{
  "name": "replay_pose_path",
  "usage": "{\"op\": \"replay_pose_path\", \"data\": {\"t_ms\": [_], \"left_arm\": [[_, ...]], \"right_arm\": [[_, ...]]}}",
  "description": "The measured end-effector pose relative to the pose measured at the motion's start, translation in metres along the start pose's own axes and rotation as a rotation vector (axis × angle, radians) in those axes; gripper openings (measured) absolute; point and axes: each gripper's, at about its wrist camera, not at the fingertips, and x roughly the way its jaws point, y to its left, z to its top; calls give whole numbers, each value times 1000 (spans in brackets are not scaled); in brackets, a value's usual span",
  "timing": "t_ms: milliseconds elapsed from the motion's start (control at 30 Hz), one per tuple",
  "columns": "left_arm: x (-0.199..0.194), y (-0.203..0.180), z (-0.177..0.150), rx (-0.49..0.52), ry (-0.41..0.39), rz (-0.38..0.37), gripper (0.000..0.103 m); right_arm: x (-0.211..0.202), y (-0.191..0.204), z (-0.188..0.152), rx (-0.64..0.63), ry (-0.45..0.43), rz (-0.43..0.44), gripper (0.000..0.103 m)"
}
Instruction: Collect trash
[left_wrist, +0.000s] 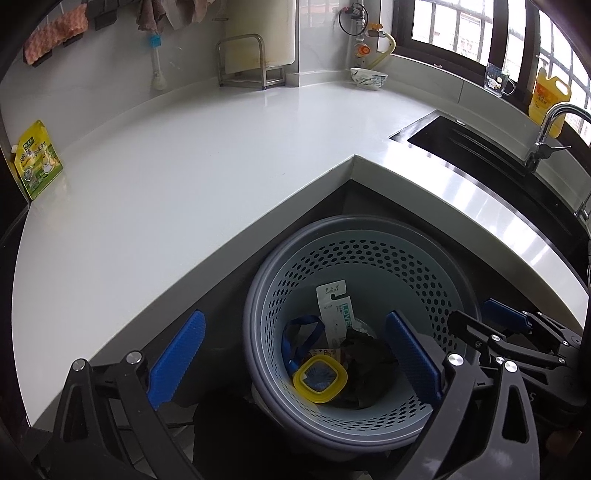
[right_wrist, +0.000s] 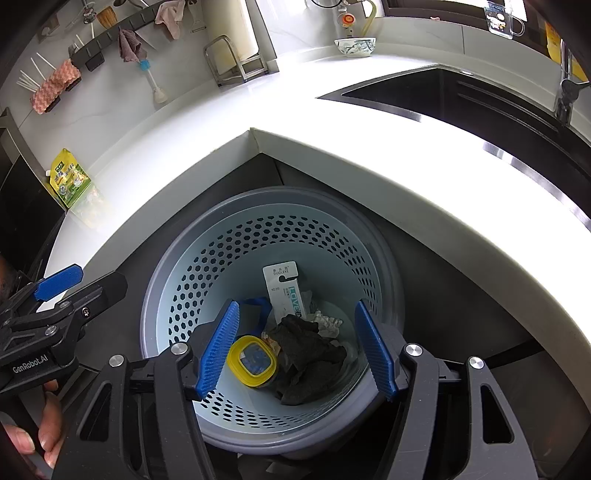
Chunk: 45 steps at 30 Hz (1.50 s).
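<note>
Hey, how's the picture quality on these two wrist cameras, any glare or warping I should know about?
Right wrist view: the countertop is blown out to near pure white along its front edge, while the trash bin interior stays readable. Left wrist view: exposure is more even, with bright windows and a sheen near the sink. Both views: strong fisheye bending of the counter edges and dark corners.

You can't read the tiny words on the white card (right_wrist: 284, 291) | the black cloth (right_wrist: 310, 354) hides the trash under it | the tap (left_wrist: 550, 129) is cut off at the edge.
</note>
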Motion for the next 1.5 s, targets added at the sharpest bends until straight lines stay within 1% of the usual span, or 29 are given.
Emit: {"op": "replay_pose_path", "data": {"t_ms": [600,1067,1500], "left_arm": [[1,6,0,-28,15,10,97],[-4,7,0,-31,-8,47,97],[-5,7,-1,-29,-12,55,97]], "right_arm": [[-1,0,-1,3,-5,-4,63],[-3,1,-1,-1,-11,-13,63],[-4,2,-4,-7,-15,-19,63]]}}
